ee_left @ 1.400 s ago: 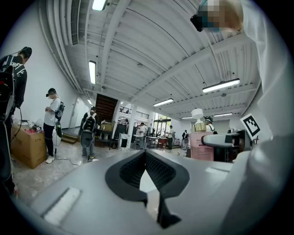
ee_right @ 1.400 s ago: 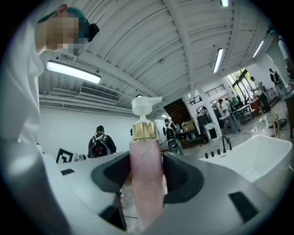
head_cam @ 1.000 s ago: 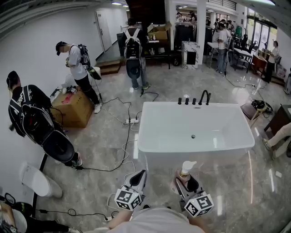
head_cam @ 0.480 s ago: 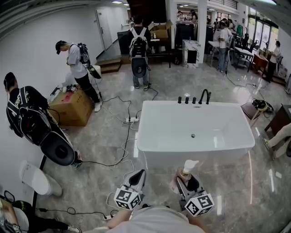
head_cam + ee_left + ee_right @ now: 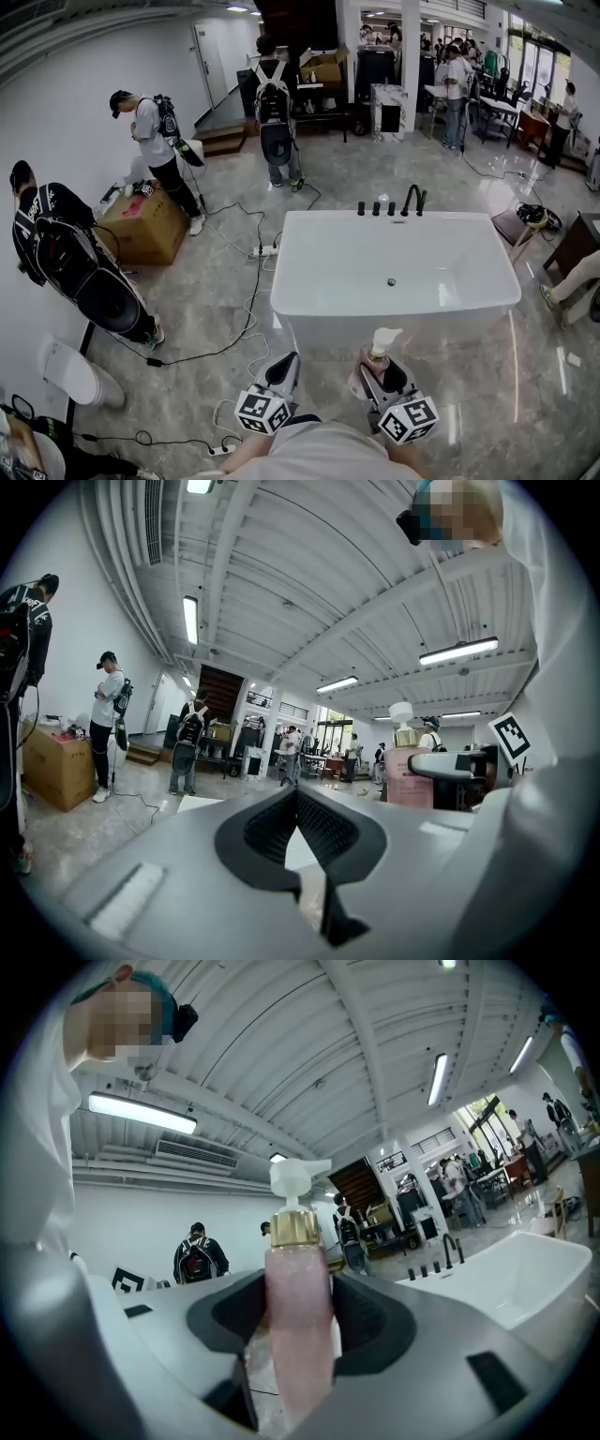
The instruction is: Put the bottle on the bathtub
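Bottle (image 5: 373, 361): in the head view you hold it upright in your right gripper (image 5: 382, 377), low in the frame and short of the near rim of the bathtub (image 5: 394, 315), so it is not yet placed. Against the frames from the last second, the bathtub has drifted slightly left, while both grippers and the bottle keep their places at the bottom of the frame. I judge that you have been moving up to the tub and the carry is nearly over, with only the set-down left. The bathtub looks empty and dry, with only the drain (image 5: 391, 281) on its floor and the faucet (image 5: 412, 199) on the far rim. The near and side rims are bare. The cardboard box (image 5: 141, 225) by the left wall has items on top, and its contents cannot be made out. In the left gripper view, your left gripper (image 5: 298, 797) has its jaws closed together on nothing. The bottle (image 5: 405, 766) stands off to that gripper's right, pink with a white pump. In the right gripper view, the right gripper (image 5: 300, 1290) is clamped on the bottle (image 5: 298, 1321) across its body below the gold collar. The pink, speckled fill reaches almost to that collar. The bathtub (image 5: 562, 1246) lies ahead and to the right, well apart from the bottle. Its basin is white and empty.
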Demonstrator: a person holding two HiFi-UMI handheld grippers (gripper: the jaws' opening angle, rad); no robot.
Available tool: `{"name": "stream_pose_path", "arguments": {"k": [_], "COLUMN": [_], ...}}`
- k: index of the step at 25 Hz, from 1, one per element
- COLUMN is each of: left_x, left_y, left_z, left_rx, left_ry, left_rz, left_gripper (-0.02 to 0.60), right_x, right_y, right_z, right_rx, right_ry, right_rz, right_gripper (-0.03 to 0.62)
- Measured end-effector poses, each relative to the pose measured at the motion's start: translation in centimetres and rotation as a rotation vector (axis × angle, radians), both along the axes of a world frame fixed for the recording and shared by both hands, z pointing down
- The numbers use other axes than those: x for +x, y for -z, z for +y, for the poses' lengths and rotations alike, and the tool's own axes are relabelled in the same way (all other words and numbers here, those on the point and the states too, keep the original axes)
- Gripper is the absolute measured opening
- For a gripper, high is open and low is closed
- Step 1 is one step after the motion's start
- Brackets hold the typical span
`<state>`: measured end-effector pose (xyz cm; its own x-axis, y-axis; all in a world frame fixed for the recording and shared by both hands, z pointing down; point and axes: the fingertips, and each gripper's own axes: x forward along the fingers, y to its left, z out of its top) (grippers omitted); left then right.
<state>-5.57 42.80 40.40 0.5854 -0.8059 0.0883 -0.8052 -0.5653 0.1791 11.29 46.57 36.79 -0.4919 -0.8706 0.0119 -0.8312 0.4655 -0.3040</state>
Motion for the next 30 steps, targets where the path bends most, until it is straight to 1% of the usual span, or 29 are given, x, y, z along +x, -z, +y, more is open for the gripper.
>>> {"name": "stream_pose_path", "arguments": {"k": [4,7,12,15,17,22,26,30], "left_x": [1.1,1.6,2.1,2.3,1.7,-0.9,-3.1,-4.9], "left_y": [0.3,-0.1,0.1,-0.8,-1.8,-3.4,-1.9,-1.1], "left_z": [-0.6,-2.1,-5.6,-8.5,-10.7,-18.8,-27.3,-36.4], "left_rx": [-0.001,0.004,0.015,0.018,0.013,-0.017,-0.002,0.006], "left_ry": [-0.005,-0.006,-0.012,-0.021,-0.028,-0.033,-0.070,-0.111], "left_rz": [-0.005,-0.005,-0.007,0.002,0.003,0.002,-0.008,-0.025], "left_gripper": [0.009,0.009,0.009,0.009,0.009,0.009,0.009,0.009], "right_x": [1.2,1.9,2.5,2.5,1.8,-0.4,-2.9,-5.0], "right_y": [0.2,0.0,0.0,-0.9,-1.8,-3.0,-2.2,-1.9], "right_z": [-0.5,-1.7,-4.4,-7.0,-9.2,-17.1,-25.1,-33.6], "right_rx": [-0.006,0.001,0.004,-0.001,-0.005,-0.020,-0.009,-0.004], "right_ry": [0.000,-0.005,-0.020,-0.024,-0.027,-0.044,-0.057,-0.094], "right_rz": [0.001,0.006,-0.005,0.004,0.006,-0.004,0.028,0.020], "right_gripper": [0.221,0.221,0.221,0.221,0.221,0.219,0.218,0.218]}}
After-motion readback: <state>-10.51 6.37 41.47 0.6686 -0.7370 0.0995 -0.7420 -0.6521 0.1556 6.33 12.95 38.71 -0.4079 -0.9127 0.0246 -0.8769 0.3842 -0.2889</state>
